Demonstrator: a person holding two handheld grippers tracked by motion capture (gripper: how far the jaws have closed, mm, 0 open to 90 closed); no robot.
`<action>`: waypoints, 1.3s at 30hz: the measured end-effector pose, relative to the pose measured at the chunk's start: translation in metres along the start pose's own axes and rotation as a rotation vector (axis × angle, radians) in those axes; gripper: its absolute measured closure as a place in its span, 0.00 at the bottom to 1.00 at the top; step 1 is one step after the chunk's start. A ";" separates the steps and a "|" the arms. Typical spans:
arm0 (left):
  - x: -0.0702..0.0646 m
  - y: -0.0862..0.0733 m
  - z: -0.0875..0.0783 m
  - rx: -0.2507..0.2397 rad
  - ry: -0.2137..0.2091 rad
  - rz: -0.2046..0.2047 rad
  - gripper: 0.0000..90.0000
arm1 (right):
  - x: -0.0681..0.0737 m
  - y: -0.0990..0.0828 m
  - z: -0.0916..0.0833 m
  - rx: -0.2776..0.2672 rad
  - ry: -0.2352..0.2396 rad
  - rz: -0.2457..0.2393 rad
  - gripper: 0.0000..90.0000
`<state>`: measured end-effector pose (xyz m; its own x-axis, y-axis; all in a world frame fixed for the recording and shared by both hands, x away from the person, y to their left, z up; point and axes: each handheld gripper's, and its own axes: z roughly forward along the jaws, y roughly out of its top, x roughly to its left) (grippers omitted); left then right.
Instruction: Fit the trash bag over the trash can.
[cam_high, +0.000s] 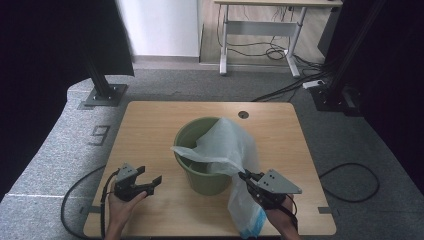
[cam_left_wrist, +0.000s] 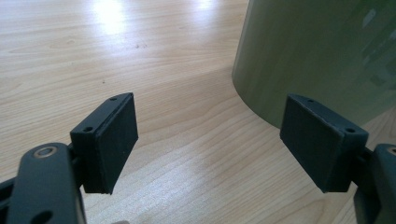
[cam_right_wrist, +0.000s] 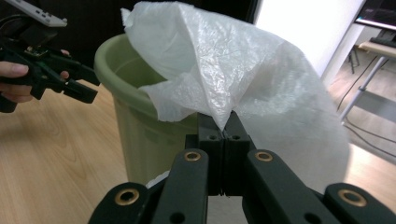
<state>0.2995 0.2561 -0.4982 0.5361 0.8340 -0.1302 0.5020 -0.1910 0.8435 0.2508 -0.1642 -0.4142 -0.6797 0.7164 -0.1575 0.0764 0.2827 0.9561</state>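
A green plastic bin (cam_high: 205, 175) stands upright in the middle of the wooden table (cam_high: 150, 125). A thin white plastic bag (cam_high: 227, 145) drapes over the bin's right rim and hangs down its near right side. My right gripper (cam_high: 243, 175) is shut on a fold of the bag (cam_right_wrist: 219, 79), its jaws pressed together just right of the bin (cam_right_wrist: 140, 135). My left gripper (cam_high: 152, 184) rests low at the table's front left, open and empty, pointing toward the bin wall (cam_left_wrist: 317, 56). Its pads (cam_left_wrist: 114, 144) stand wide apart above bare wood.
A small round cable hole (cam_high: 243, 114) sits near the table's far edge. Black frame posts (cam_high: 102, 85) stand on the grey floor at both far corners. A white desk frame (cam_high: 260, 30) and loose cables (cam_high: 280, 50) lie beyond. The other hand's gripper (cam_right_wrist: 46, 74) appears at upper left.
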 end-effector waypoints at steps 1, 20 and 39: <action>0.000 0.000 0.000 0.001 0.001 0.000 0.21 | 0.001 -0.001 0.002 0.004 0.004 0.001 0.97; 0.001 -0.004 0.004 0.018 0.004 -0.007 0.21 | 0.024 -0.040 -0.025 -0.044 -0.045 0.152 0.26; 0.001 -0.004 0.004 0.020 0.007 -0.003 0.21 | 0.037 -0.059 0.010 0.059 -0.074 0.194 0.50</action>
<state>0.3008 0.2553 -0.5039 0.5295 0.8384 -0.1289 0.5172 -0.1986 0.8325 0.2286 -0.1485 -0.4787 -0.5933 0.8050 0.0080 0.2448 0.1709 0.9544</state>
